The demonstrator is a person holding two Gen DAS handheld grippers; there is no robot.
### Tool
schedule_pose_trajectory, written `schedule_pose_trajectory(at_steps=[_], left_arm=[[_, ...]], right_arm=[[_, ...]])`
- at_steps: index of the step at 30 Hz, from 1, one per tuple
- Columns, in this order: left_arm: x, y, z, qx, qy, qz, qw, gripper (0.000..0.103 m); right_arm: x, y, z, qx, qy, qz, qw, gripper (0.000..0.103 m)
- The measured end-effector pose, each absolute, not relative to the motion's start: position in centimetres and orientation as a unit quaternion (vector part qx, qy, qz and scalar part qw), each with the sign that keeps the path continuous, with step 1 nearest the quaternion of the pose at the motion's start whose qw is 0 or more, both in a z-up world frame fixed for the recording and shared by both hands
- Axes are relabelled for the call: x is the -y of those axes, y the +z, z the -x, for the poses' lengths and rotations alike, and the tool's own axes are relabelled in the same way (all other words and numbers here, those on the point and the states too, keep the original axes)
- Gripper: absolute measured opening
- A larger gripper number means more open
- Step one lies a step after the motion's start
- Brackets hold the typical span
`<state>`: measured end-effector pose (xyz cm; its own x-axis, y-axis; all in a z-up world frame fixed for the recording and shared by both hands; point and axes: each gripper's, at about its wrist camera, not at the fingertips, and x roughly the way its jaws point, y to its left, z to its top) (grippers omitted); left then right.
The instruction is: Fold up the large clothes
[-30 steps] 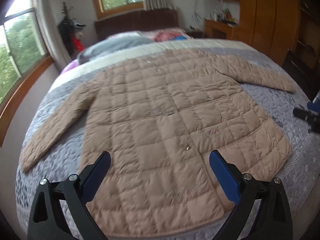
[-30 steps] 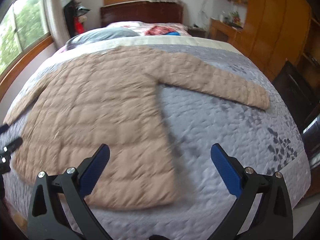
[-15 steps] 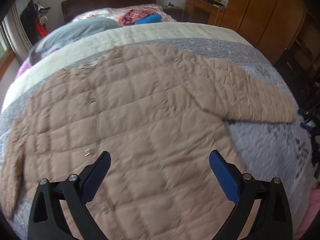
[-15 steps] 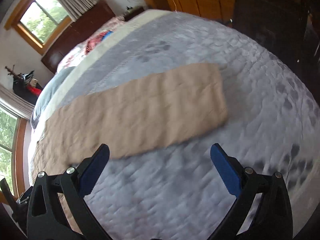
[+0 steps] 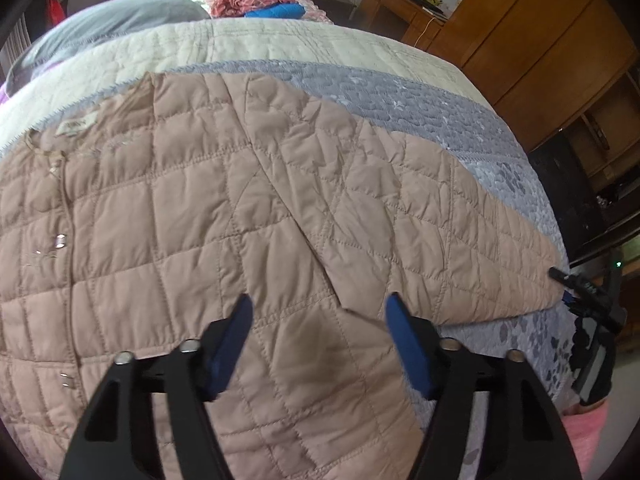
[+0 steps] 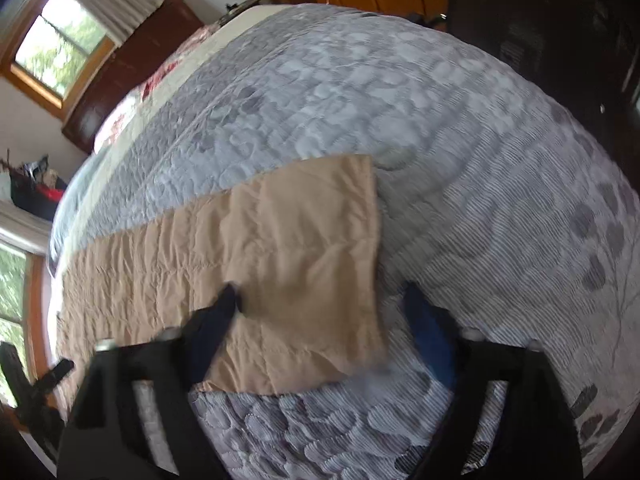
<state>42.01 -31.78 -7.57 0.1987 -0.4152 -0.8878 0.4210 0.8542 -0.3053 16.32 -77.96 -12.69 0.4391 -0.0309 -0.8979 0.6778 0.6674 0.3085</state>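
Note:
A tan quilted coat (image 5: 200, 220) lies spread flat on the bed's grey quilt (image 5: 420, 100). My left gripper (image 5: 318, 312) is open, low over the coat where the right sleeve meets the body. The sleeve (image 5: 460, 248) runs out to the right. My right gripper (image 6: 320, 300) is open around the sleeve's cuff end (image 6: 312, 248), left finger pressing on the fabric, right finger on the quilt (image 6: 480, 160). The right gripper also shows at the sleeve end in the left wrist view (image 5: 584, 288). The coat's left side is out of view.
Pillows and folded clothes (image 5: 260, 4) lie at the head of the bed. A wooden wardrobe (image 5: 540, 40) and desk (image 5: 404, 12) stand to the right. A window (image 6: 60, 48) and dark headboard (image 6: 132, 64) are behind. The bed edge drops off near the cuff.
Both grippers have moved forward and down toward the coat. The left now sits over the armpit; the right has closed in on the cuff and narrowed a little.

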Motion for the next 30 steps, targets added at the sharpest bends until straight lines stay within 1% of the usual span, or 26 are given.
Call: schedule_pose_trajectory(at_steps=[1, 2, 3, 4, 5, 7, 8, 10, 13, 16, 21, 25, 30], left_arm=[[31.7, -7.7, -42.1, -0.573, -0.270, 0.002, 0.773, 0.055], [31.5, -8.0, -42.2, -0.576, -0.268, 0.006, 0.772, 0.046], [31.2, -8.2, -42.2, -0.579, -0.267, 0.010, 0.771, 0.040], [30.8, -8.5, -42.3, -0.583, -0.269, 0.017, 0.767, 0.029], [30.4, -8.8, -42.4, -0.587, -0.270, 0.025, 0.763, 0.020], [29.4, -9.5, -42.9, -0.595, -0.270, 0.046, 0.756, 0.015], [29.0, -9.7, -43.0, -0.596, -0.270, 0.052, 0.755, 0.015], [28.3, -9.9, -43.2, -0.596, -0.274, 0.058, 0.753, 0.013], [27.6, -9.8, -43.2, -0.590, -0.286, 0.063, 0.752, 0.013], [26.8, -9.4, -43.1, -0.584, -0.296, 0.068, 0.753, 0.013], [25.6, -8.5, -43.0, -0.574, -0.309, 0.068, 0.755, 0.013], [24.8, -8.2, -43.1, -0.567, -0.311, 0.068, 0.760, 0.013], [24.1, -8.3, -43.5, -0.561, -0.308, 0.071, 0.765, 0.013]], right_arm=[[77.7, -12.6, -16.3, -0.483, -0.235, -0.327, 0.778, 0.069], [77.4, -12.6, -16.7, -0.488, -0.244, -0.309, 0.779, 0.066], [77.0, -12.4, -17.2, -0.492, -0.253, -0.290, 0.781, 0.056], [76.8, -12.3, -17.2, -0.492, -0.254, -0.285, 0.782, 0.044], [76.6, -12.3, -17.3, -0.488, -0.244, -0.294, 0.785, 0.025], [76.4, -12.0, -17.2, -0.479, -0.237, -0.310, 0.787, 0.014], [76.1, -11.8, -17.1, -0.474, -0.237, -0.310, 0.789, 0.011], [75.2, -10.8, -17.0, -0.455, -0.223, -0.321, 0.800, 0.011], [73.2, -8.8, -17.3, -0.418, -0.176, -0.338, 0.825, 0.010], [69.9, -6.9, -19.1, -0.403, -0.138, -0.321, 0.846, 0.009], [63.9, -5.8, -24.3, -0.416, -0.084, -0.282, 0.860, 0.009], [58.7, -6.3, -28.3, -0.431, -0.033, -0.259, 0.864, 0.009], [53.6, -7.1, -31.3, -0.450, 0.009, -0.228, 0.864, 0.009]])
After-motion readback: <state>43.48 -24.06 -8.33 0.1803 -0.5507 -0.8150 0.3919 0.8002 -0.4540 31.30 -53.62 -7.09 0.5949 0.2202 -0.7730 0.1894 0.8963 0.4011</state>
